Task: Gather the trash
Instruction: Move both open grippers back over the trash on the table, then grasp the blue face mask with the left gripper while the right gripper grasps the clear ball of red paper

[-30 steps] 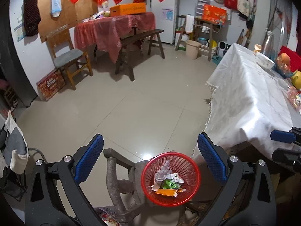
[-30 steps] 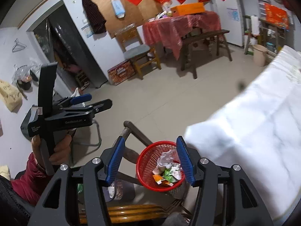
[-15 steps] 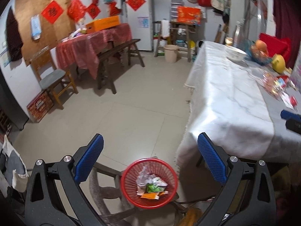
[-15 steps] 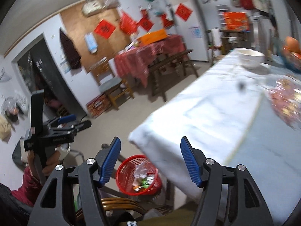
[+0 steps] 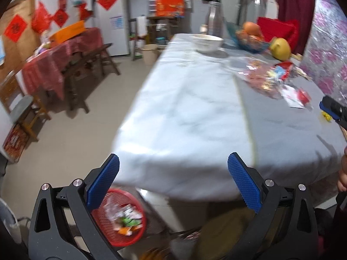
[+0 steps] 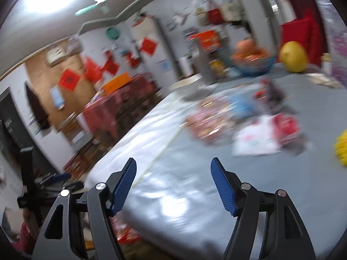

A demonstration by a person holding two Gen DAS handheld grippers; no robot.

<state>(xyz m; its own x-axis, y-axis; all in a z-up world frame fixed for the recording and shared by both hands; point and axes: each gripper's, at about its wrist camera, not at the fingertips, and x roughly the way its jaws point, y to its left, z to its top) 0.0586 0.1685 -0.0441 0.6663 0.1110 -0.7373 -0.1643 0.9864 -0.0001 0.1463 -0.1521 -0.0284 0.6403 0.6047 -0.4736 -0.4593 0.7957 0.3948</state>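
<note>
A red mesh basket point(image 5: 121, 221) with several wrappers in it sits low beside the table, behind my left gripper's left finger. My left gripper point(image 5: 173, 182) is open and empty, hanging over the near edge of the white-clothed table point(image 5: 184, 112). Wrappers and packets point(image 5: 275, 82) lie scattered on the cloth at the right. In the right wrist view my right gripper point(image 6: 173, 184) hangs over the table point(image 6: 173, 205) with its jaws opening and nothing between them; a white packet point(image 6: 256, 140) and a red wrapper point(image 6: 286, 125) lie ahead. The view is blurred.
A white bowl point(image 5: 207, 42), a fruit basket point(image 5: 249, 36), a yellow pomelo point(image 5: 280, 48) and a bottle point(image 5: 213, 19) stand at the table's far end. A red-clothed table point(image 5: 63, 52) with a bench stands across the tiled floor point(image 5: 65, 134). A yellow object point(image 6: 341, 149) lies at the right.
Both grippers have swung right, from the red basket on the chair up to the white table. The right gripper's jaws have spread wider. The basket has slid to the lower left of both views.
</note>
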